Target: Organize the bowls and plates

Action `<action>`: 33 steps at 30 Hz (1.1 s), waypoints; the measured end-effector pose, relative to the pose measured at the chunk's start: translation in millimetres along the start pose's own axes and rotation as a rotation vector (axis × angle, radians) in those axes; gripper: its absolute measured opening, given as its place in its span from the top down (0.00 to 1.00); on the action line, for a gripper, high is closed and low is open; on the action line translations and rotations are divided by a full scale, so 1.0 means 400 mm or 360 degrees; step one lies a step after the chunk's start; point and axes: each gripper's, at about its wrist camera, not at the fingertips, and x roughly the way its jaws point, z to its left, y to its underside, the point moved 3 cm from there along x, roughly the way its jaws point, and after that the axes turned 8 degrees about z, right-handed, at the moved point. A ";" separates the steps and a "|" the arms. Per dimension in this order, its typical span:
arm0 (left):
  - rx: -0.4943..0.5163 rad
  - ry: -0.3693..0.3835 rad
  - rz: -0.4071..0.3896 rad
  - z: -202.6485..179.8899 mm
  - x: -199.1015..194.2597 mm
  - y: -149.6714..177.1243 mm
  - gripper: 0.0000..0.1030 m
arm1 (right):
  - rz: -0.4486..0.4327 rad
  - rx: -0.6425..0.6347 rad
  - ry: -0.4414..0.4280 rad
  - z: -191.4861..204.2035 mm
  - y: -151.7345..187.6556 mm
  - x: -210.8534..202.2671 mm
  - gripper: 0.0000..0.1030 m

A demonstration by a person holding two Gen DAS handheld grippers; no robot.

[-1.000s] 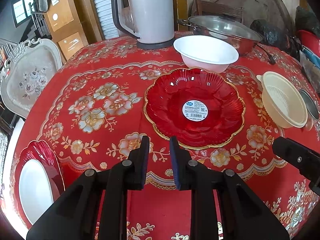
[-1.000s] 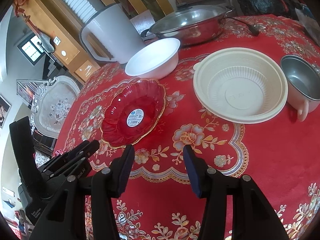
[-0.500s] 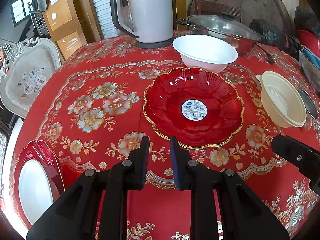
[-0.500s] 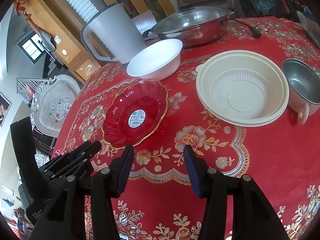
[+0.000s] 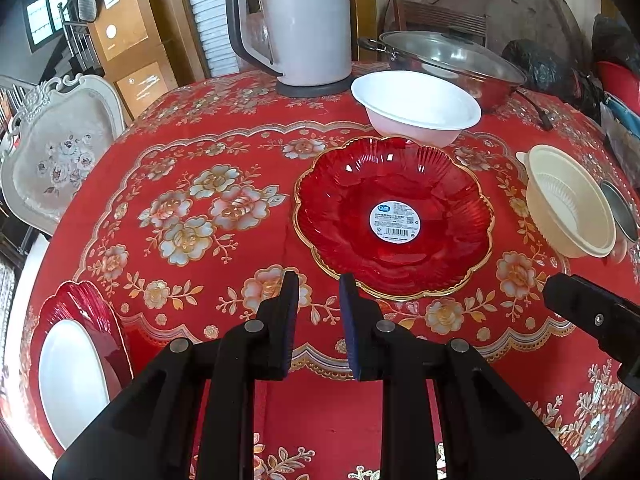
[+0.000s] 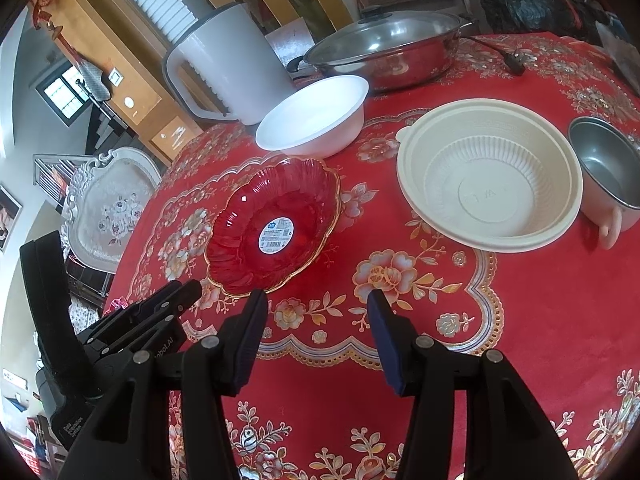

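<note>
A red scalloped plate (image 5: 394, 216) with a gold rim and a white sticker lies mid-table; it also shows in the right wrist view (image 6: 274, 230). A white bowl (image 5: 416, 106) stands just behind it, and a cream plastic bowl (image 6: 490, 178) to its right. At the near left edge a white plate (image 5: 70, 376) lies on a second red plate (image 5: 94, 316). My left gripper (image 5: 318, 308) is open a narrow gap and empty, just short of the red plate's near rim. My right gripper (image 6: 316, 320) is open wide and empty, near the table's front.
A white kettle (image 5: 298, 20) and a lidded steel pan (image 5: 448, 60) stand at the back. A small steel cup (image 6: 608, 168) sits right of the cream bowl. A white ornate chair (image 5: 52, 148) is beside the table's left edge. The table carries a red flowered cloth (image 5: 192, 208).
Both grippers have drifted slightly; the dishes sit a little lower in the views. Neither gripper's opening has changed and no dish has moved.
</note>
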 end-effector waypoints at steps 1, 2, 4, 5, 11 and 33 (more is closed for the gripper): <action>0.0000 -0.0005 -0.0003 0.001 0.000 0.000 0.80 | -0.0002 0.0000 0.0000 0.000 0.000 0.000 0.50; -0.0001 -0.0006 -0.0003 0.002 0.001 -0.001 0.80 | -0.0004 0.0000 0.0001 0.000 0.000 -0.001 0.50; -0.0005 -0.0007 -0.0004 0.004 0.001 0.000 0.80 | -0.0007 0.0002 0.0001 0.001 0.000 -0.002 0.50; -0.0005 -0.0009 -0.0008 0.004 0.000 0.000 0.80 | -0.0008 0.0004 0.0000 0.000 0.001 -0.003 0.50; -0.0005 -0.0013 -0.0015 0.006 -0.003 -0.001 0.80 | -0.0007 0.0014 -0.0005 -0.002 0.002 -0.003 0.49; -0.0014 -0.0017 -0.0020 0.015 -0.006 -0.004 0.80 | -0.0003 0.0023 -0.0005 -0.001 0.001 -0.001 0.49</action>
